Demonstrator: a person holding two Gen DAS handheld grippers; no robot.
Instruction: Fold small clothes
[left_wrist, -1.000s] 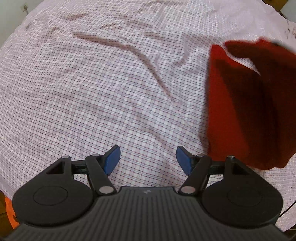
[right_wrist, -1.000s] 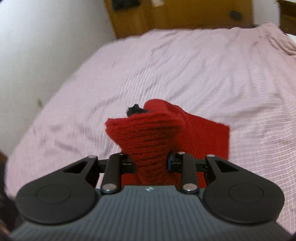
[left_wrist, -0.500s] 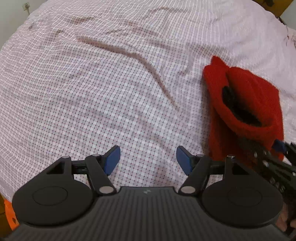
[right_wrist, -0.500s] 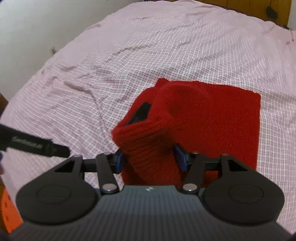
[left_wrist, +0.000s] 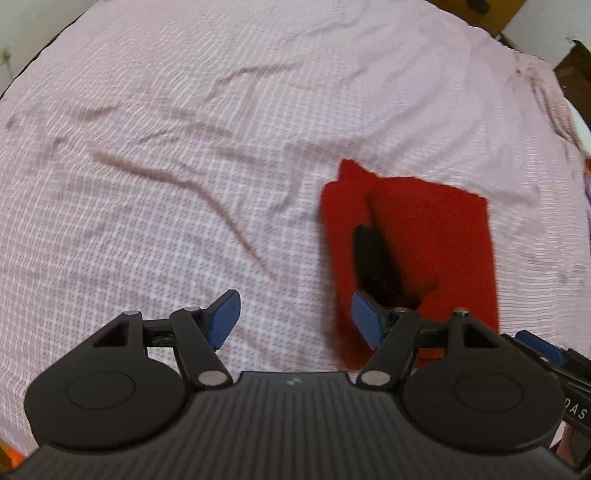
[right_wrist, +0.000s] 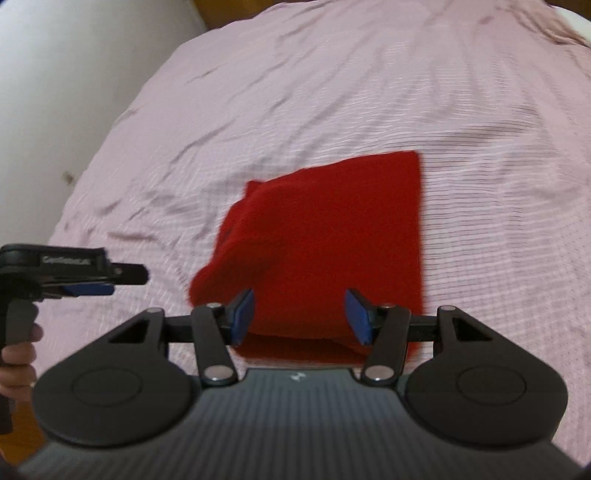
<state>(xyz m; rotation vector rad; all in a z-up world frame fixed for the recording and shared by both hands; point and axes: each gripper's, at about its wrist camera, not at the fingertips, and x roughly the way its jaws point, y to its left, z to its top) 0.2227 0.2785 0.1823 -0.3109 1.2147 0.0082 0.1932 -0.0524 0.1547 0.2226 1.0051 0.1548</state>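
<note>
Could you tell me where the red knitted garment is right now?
The red knitted garment lies folded on the pink checked bedsheet, just ahead of the open right gripper.

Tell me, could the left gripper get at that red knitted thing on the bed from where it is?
Probably yes: the left gripper is open and empty, the red knit lies just beside it on the bedsheet, nothing between.

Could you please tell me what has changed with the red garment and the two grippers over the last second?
The right gripper let go of the red knitted garment; its jaws now stand apart, and the raised flap has dropped flat onto the bed sheet. The left gripper stayed open and empty.
</note>
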